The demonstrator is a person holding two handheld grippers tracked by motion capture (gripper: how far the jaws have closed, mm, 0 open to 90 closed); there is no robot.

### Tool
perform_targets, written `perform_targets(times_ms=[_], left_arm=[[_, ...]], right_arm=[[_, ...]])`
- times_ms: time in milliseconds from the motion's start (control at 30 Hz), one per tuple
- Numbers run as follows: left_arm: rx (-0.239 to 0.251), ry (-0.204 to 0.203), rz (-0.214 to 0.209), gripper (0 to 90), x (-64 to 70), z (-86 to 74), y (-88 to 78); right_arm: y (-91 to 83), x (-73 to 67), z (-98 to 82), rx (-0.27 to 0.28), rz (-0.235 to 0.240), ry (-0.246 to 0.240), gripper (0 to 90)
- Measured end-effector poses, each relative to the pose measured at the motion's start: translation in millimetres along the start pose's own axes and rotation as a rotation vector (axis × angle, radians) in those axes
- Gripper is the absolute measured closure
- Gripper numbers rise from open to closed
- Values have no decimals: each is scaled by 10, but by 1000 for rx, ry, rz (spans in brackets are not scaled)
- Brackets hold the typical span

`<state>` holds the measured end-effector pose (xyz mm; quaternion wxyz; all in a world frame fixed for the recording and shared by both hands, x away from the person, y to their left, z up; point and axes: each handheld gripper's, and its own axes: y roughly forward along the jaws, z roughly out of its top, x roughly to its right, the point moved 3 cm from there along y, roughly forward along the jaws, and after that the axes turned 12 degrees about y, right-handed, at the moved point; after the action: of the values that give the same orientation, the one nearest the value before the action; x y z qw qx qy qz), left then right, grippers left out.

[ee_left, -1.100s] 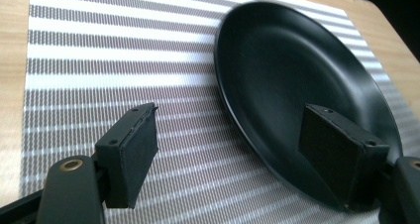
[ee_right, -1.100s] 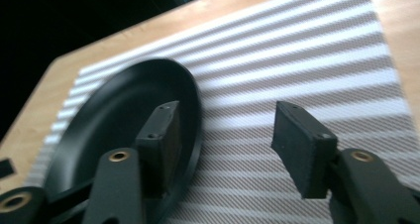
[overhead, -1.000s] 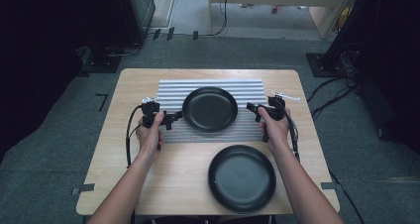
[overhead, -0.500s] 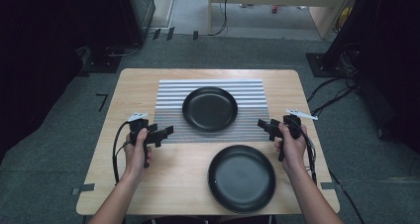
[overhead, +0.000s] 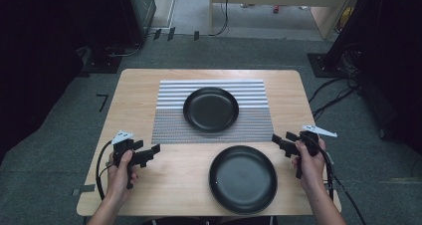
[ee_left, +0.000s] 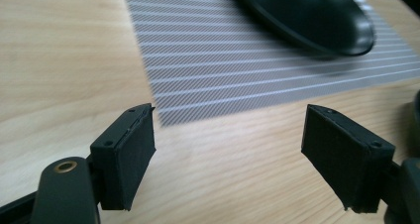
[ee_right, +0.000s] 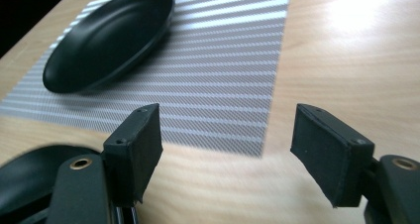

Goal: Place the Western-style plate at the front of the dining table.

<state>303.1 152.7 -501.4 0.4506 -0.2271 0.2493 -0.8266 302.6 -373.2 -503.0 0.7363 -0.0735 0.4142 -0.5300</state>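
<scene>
The jaws stand wide apart over bare worktop (ee_left: 59, 60). Beyond them lies a striped mat (ee_left: 237, 70) carrying a black plate (ee_left: 307, 16).

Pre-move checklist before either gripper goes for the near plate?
1. Left gripper open, nothing between its jaws: ok.
2. Right gripper open, nothing held; its jaws have just been opening: ok.
3. Far round black plate lies wholly on the grey striped placemat: ok.
4. Near round black plate on the bare wooden table, clear of the placemat: ok.
5. Both plates empty: ok.
</scene>
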Motion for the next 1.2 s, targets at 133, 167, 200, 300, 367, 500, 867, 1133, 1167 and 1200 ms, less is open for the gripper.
perform_targets(times_ms=[133,167,200,300,367,500,867,1133,1167,1200], left_arm=[[-14,12,24,207,-50,-102,-76],[-14,11,29,206,-63,-123,-99],[-10,8,32,205,-77,-144,-124],[-6,4,49,200,-117,-218,-197],[-6,0,61,198,-143,-272,-236],[-10,-8,81,196,-193,-368,-315],[-24,-17,159,193,-316,-589,-480],[-62,19,259,183,-398,-773,-557],[-58,22,269,182,-400,-787,-565],[-60,26,273,181,-401,-796,-574]], right_arm=[[-126,93,-85,10,-24,-4,268],[-149,113,-104,9,-33,-11,266],[-170,130,-122,9,-43,-19,267],[-238,184,-185,8,-53,-17,266],[-283,223,-222,7,-59,-13,266],[-387,301,-276,16,-76,-1,266],[-644,456,-456,29,-133,-29,262],[-762,538,-583,27,-210,-70,240],[-760,546,-607,20,-223,-83,236],[-755,552,-632,11,-234,-92,235]])
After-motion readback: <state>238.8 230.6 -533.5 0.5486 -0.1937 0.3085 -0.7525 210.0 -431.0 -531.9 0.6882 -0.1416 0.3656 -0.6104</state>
